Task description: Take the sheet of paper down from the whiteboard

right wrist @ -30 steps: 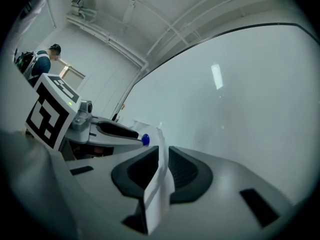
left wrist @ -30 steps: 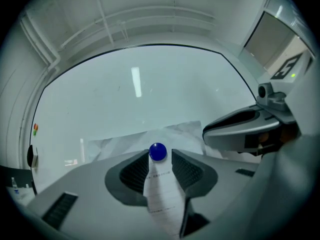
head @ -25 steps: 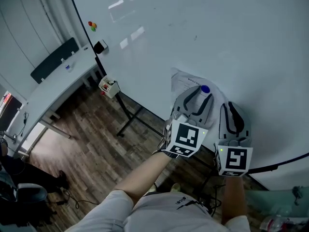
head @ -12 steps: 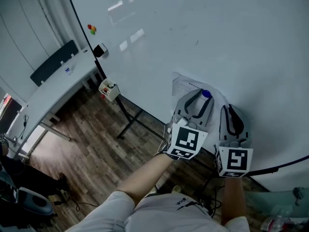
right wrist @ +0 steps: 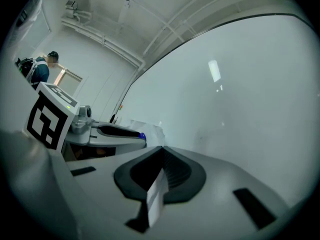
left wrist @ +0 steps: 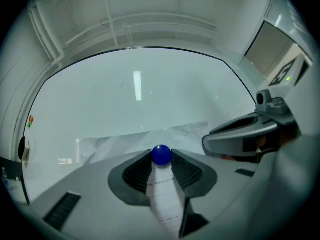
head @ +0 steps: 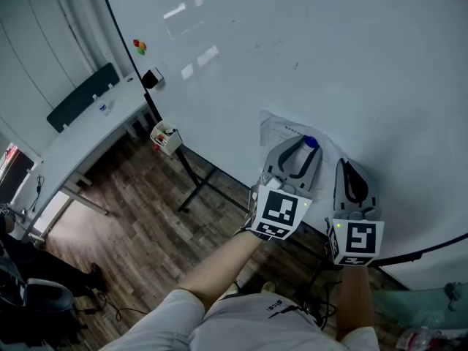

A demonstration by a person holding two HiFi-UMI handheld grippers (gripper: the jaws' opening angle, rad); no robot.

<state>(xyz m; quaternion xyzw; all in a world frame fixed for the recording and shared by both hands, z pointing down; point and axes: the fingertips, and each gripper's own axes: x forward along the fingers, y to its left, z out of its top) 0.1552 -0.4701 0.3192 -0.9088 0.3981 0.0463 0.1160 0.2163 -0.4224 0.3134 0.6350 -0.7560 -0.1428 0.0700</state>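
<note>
A crumpled white sheet of paper (head: 280,131) hangs on the whiteboard (head: 351,57), pinned by a round blue magnet (head: 311,142). My left gripper (head: 308,148) is at the board with the magnet (left wrist: 161,155) between its fingertips. Its jaws are closing, and both tips touch the ball. The paper (left wrist: 125,141) spreads behind it. My right gripper (head: 350,164) sits just right of the left one. It is shut on an edge of the sheet (right wrist: 156,196), which runs back between its jaws. In the right gripper view the left gripper (right wrist: 141,135) shows at the left.
The whiteboard stands on a black frame (head: 197,178) over a wooden floor. A black eraser (head: 152,74) and small red and yellow magnets (head: 139,44) sit at its left edge, a small basket (head: 164,134) below. A long white desk (head: 88,134) runs at left. A person (right wrist: 42,69) stands far off.
</note>
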